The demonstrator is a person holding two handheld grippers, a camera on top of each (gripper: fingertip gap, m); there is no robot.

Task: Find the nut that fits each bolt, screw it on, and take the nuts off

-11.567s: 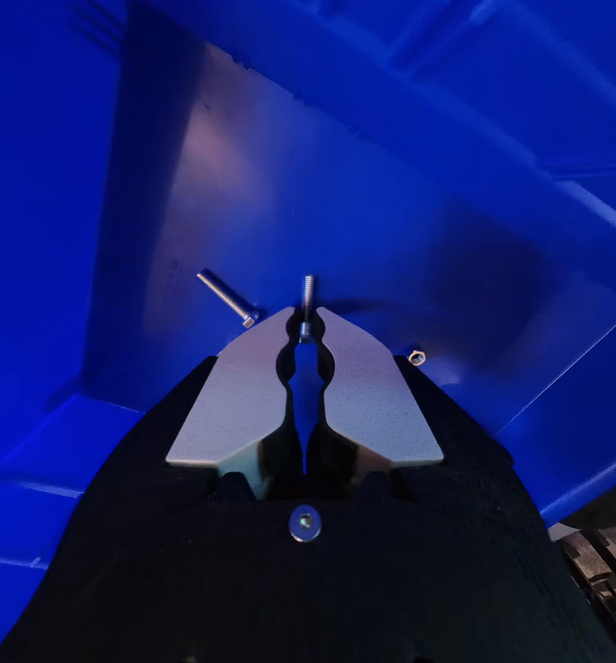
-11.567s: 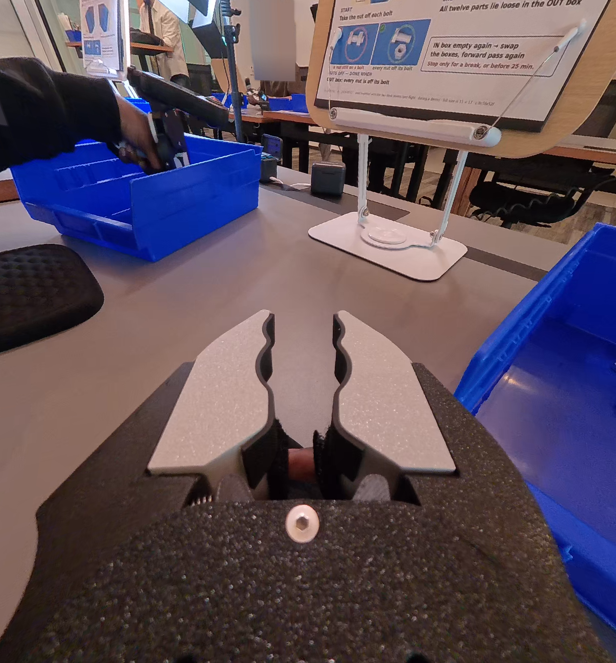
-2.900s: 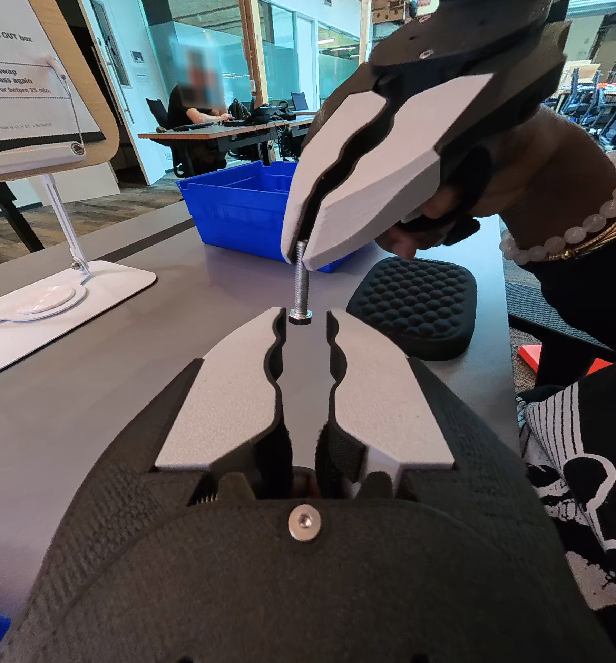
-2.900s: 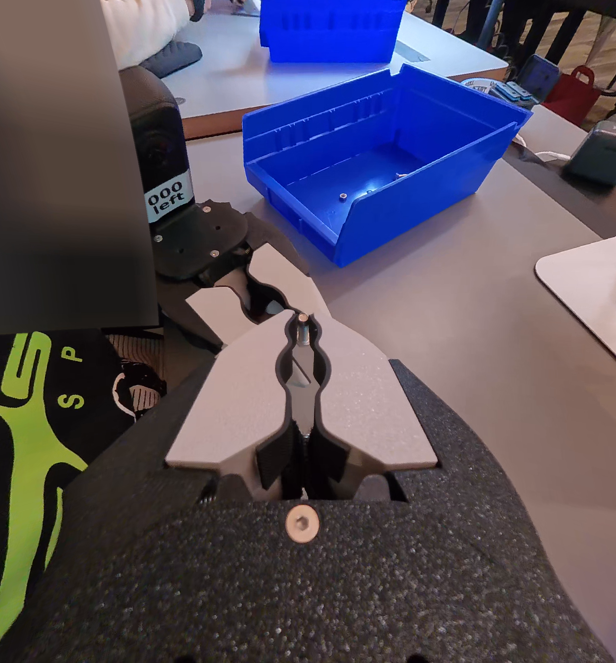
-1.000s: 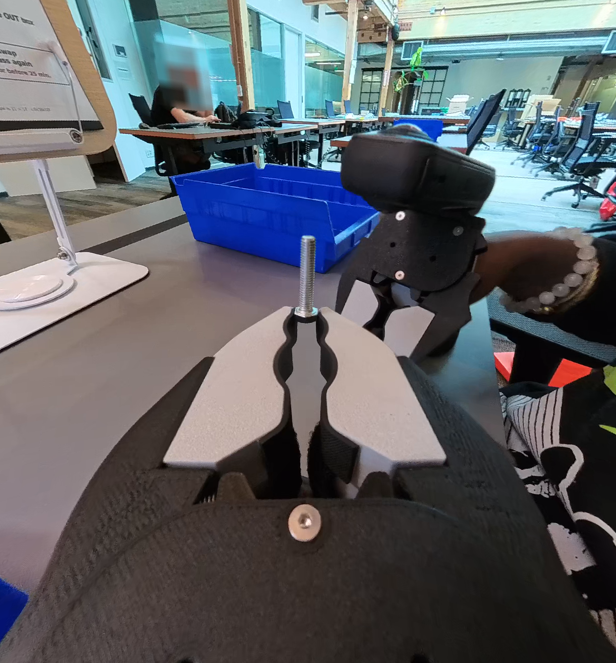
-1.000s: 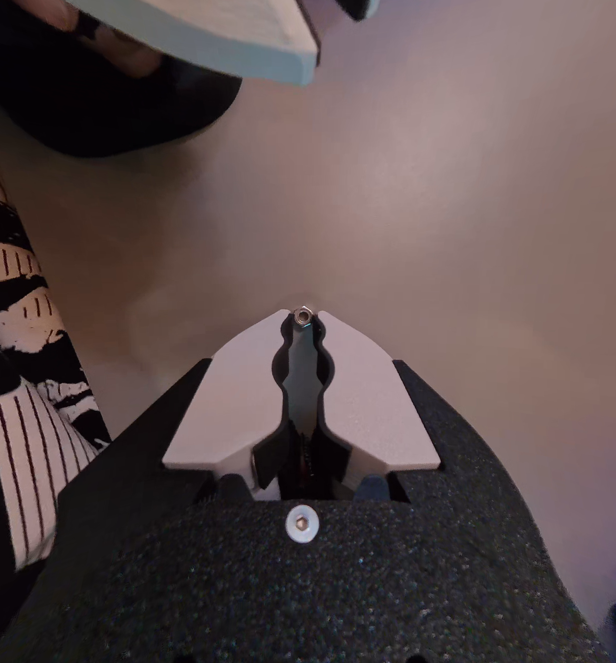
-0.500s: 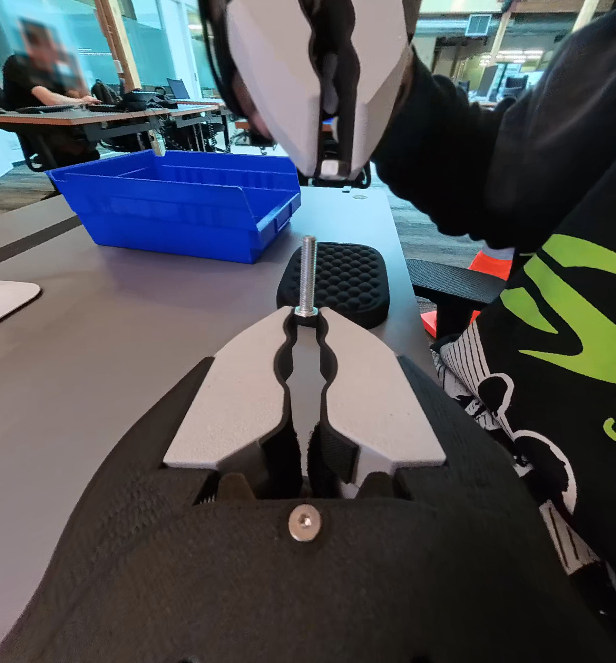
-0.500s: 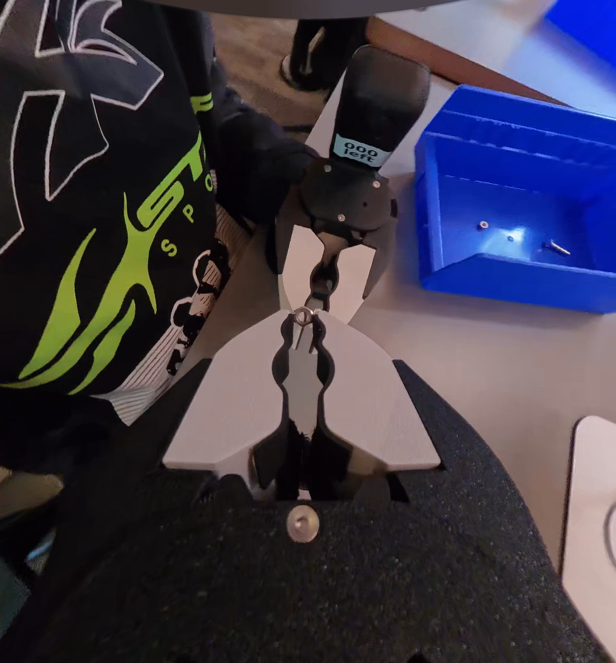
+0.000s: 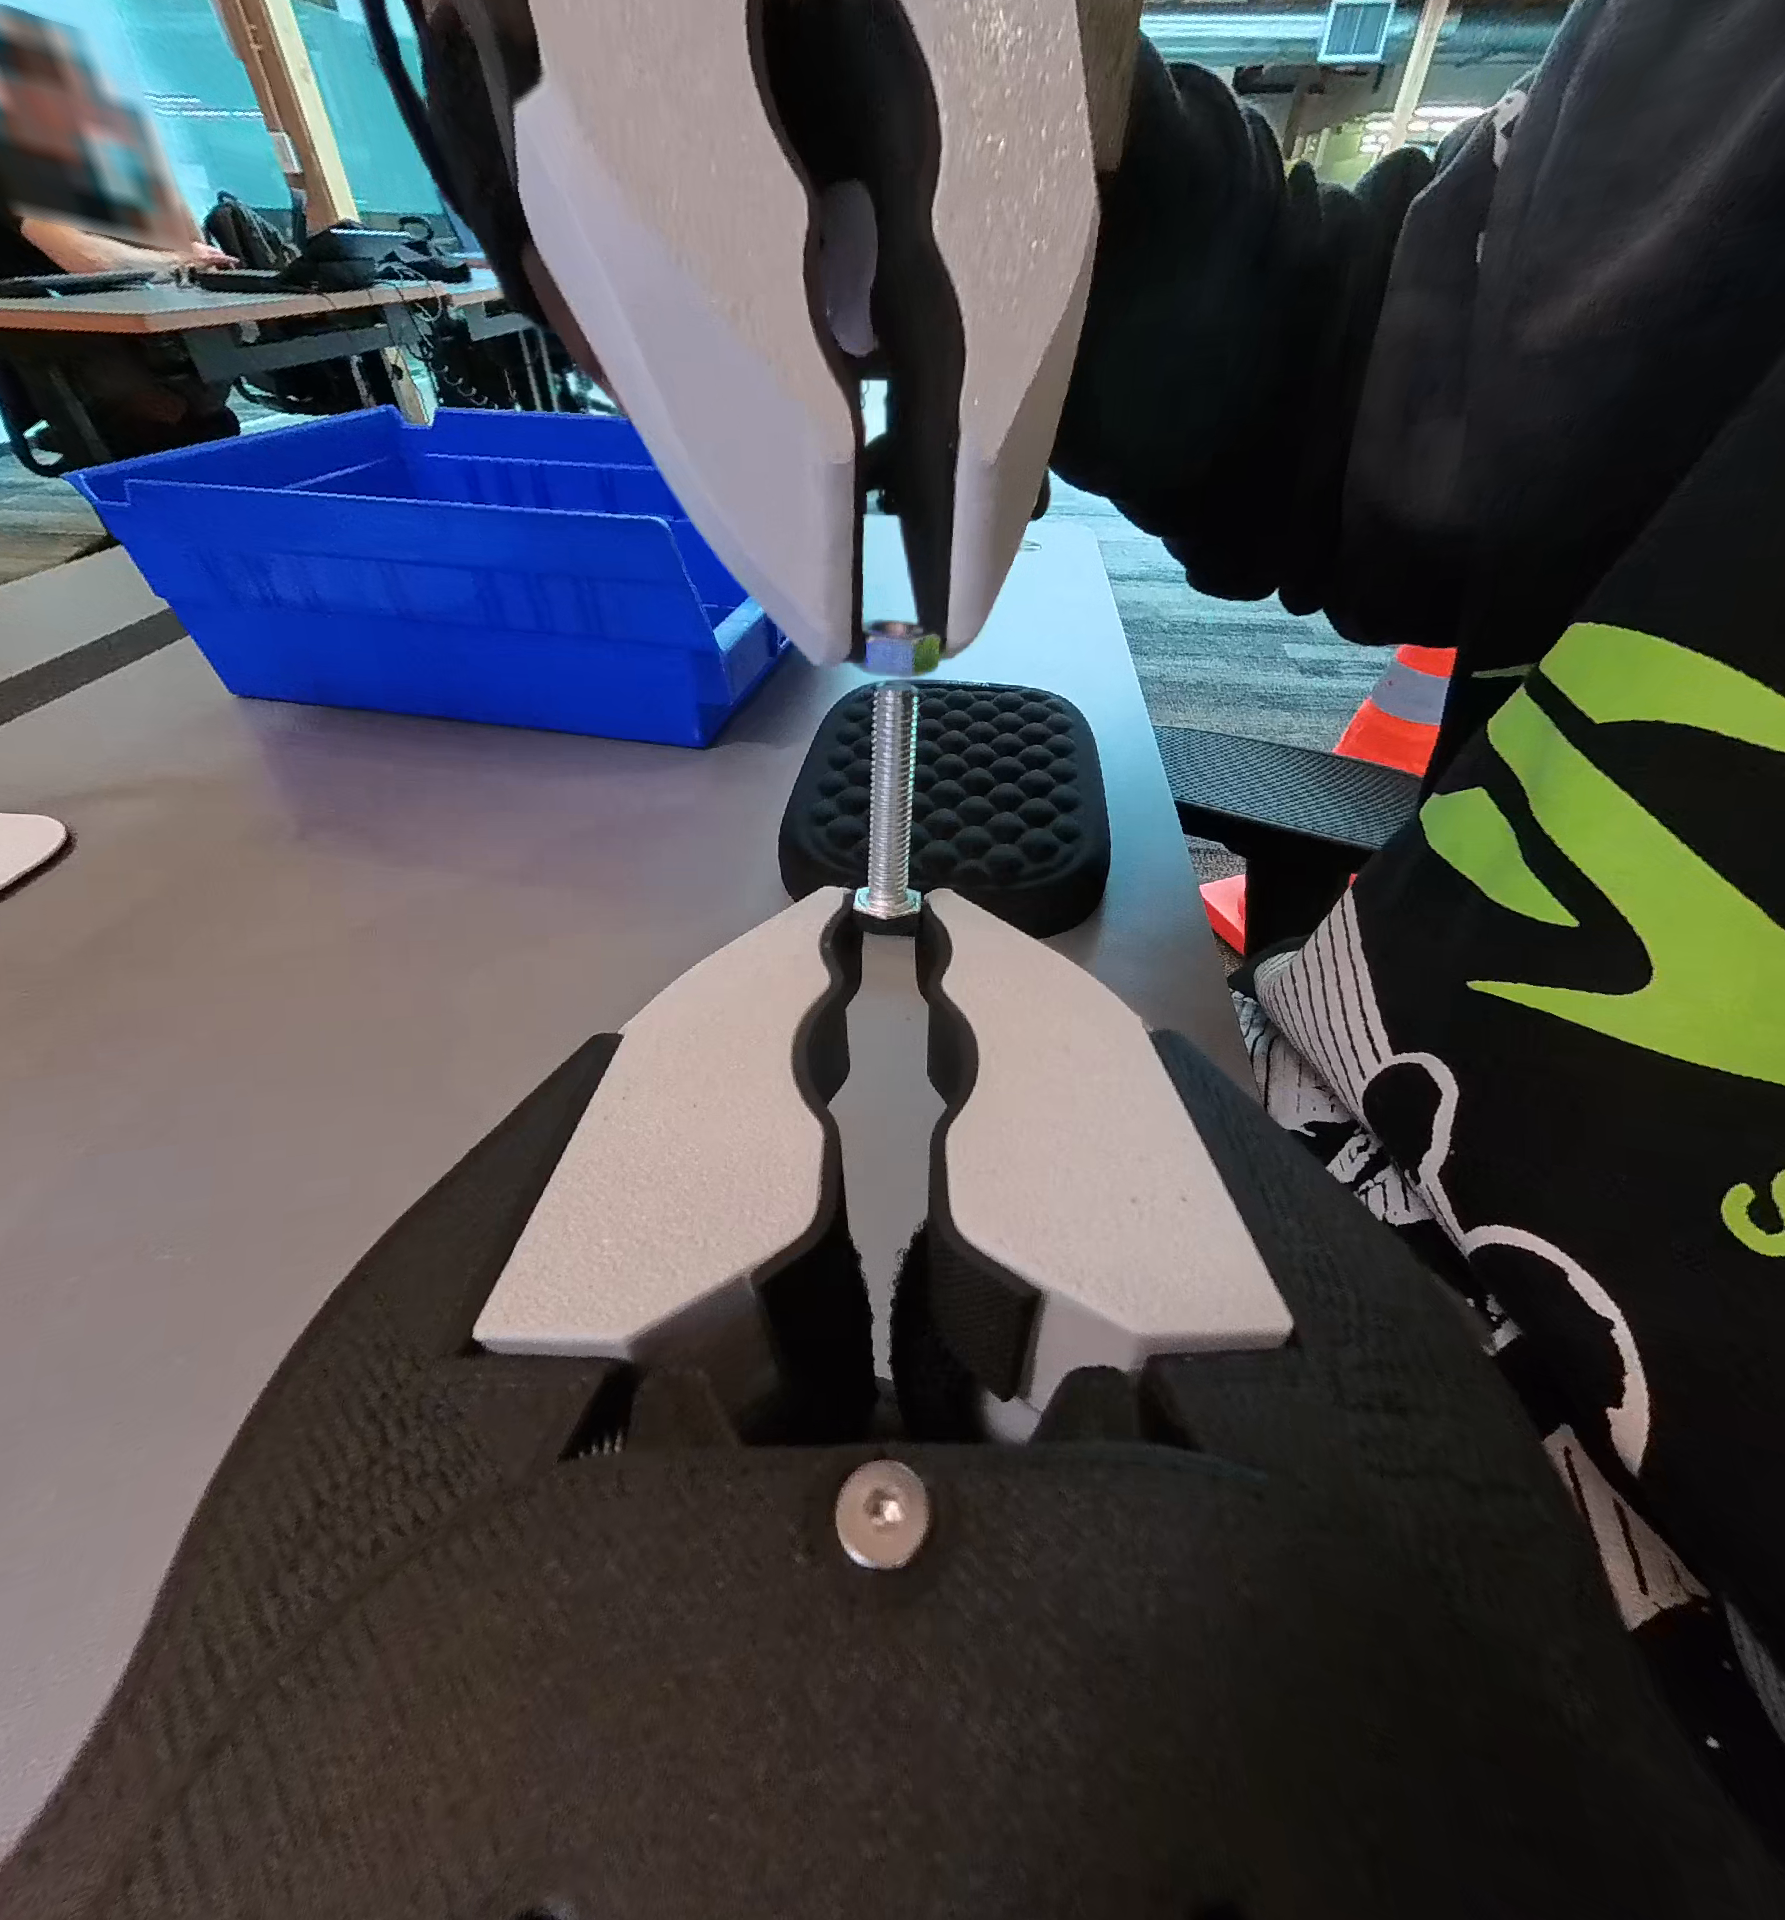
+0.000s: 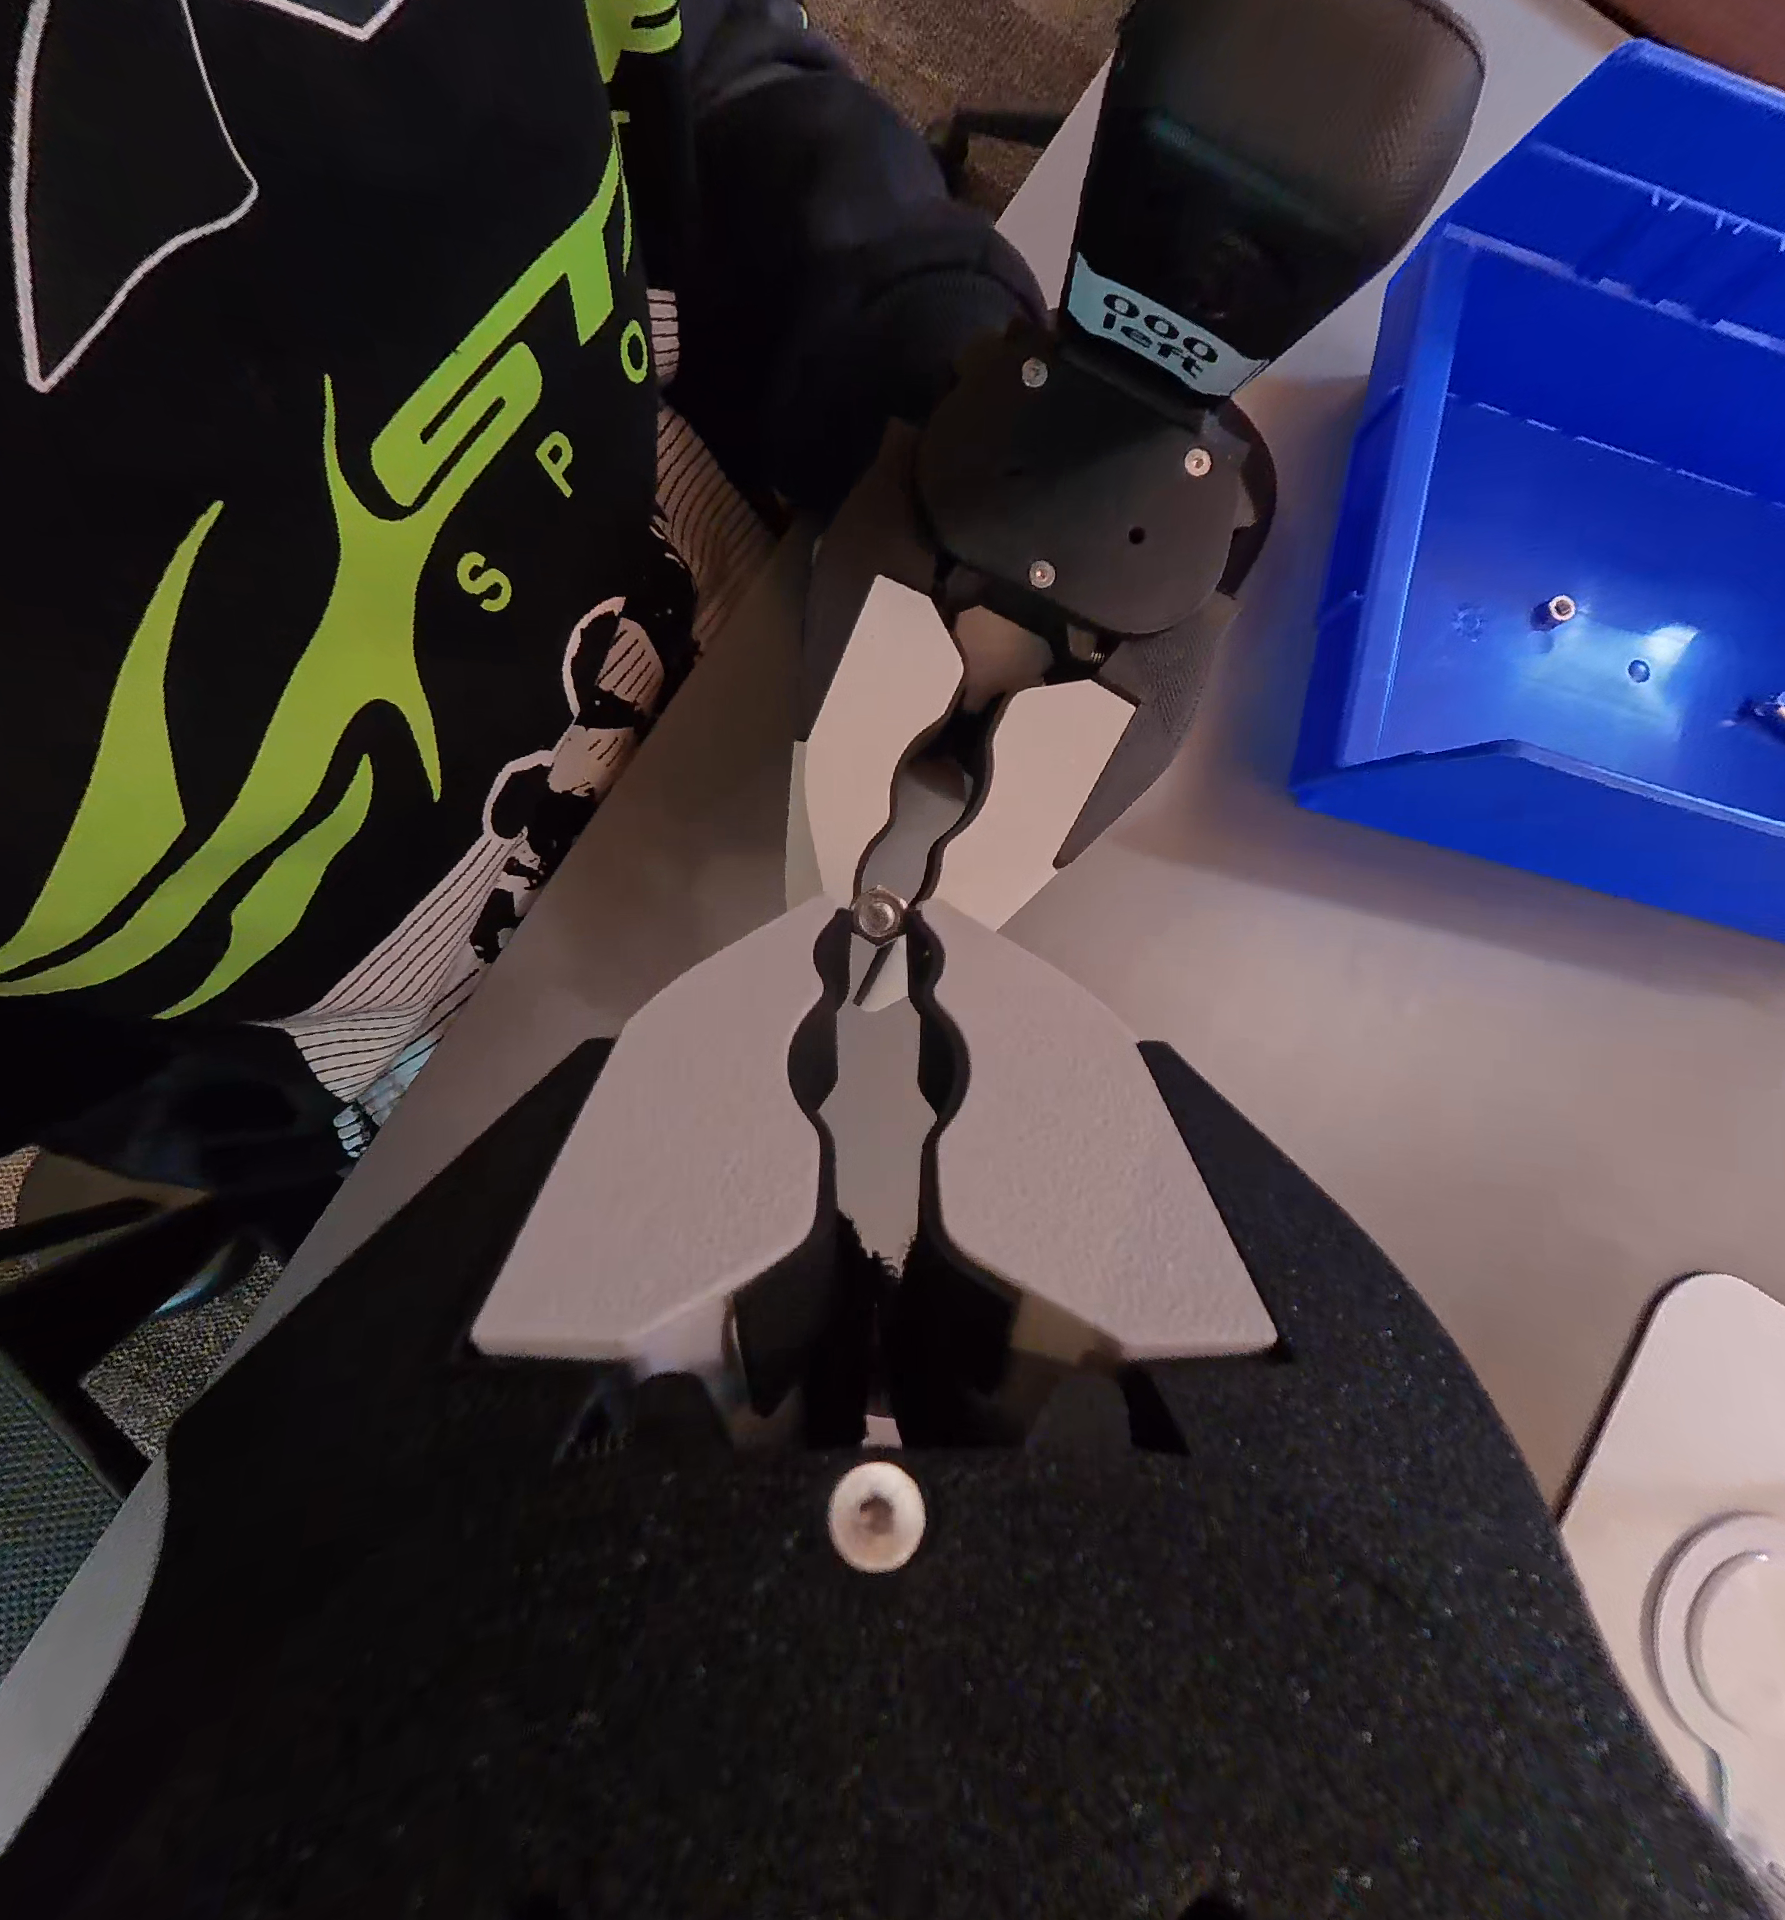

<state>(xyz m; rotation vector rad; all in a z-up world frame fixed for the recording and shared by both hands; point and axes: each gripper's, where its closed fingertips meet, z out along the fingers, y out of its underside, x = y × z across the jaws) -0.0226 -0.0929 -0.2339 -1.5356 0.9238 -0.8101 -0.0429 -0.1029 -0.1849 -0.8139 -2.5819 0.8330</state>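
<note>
Just above the left gripper, pinched by the head between its closed jaws: a bolt, shank upright, threads bare. Directly over the bolt tip, apart by a sliver or barely touching (cannot tell which): a small nut, clamped at the very tips of the right gripper, jaws shut on it, bore facing down toward the thread. From the right wrist view, nut and bolt end nearly concentric.

Step in hand, by judgement: starting the nut on the thread. To do well: keep bore and shank on one axis, lower until first contact, press only lightly, then turn gently. A slight backward turn first to seat the thread, then forward. Stop and realign at any early binding, a likely sign of cross-threading or a wrong size. Keep the bolt head clamped firm against spin.

Beyond the jaws on the grey worktop: a black dimpled pad, a blue bin. Another blue bin beside the left gripper, with a few small fasteners inside.
</note>
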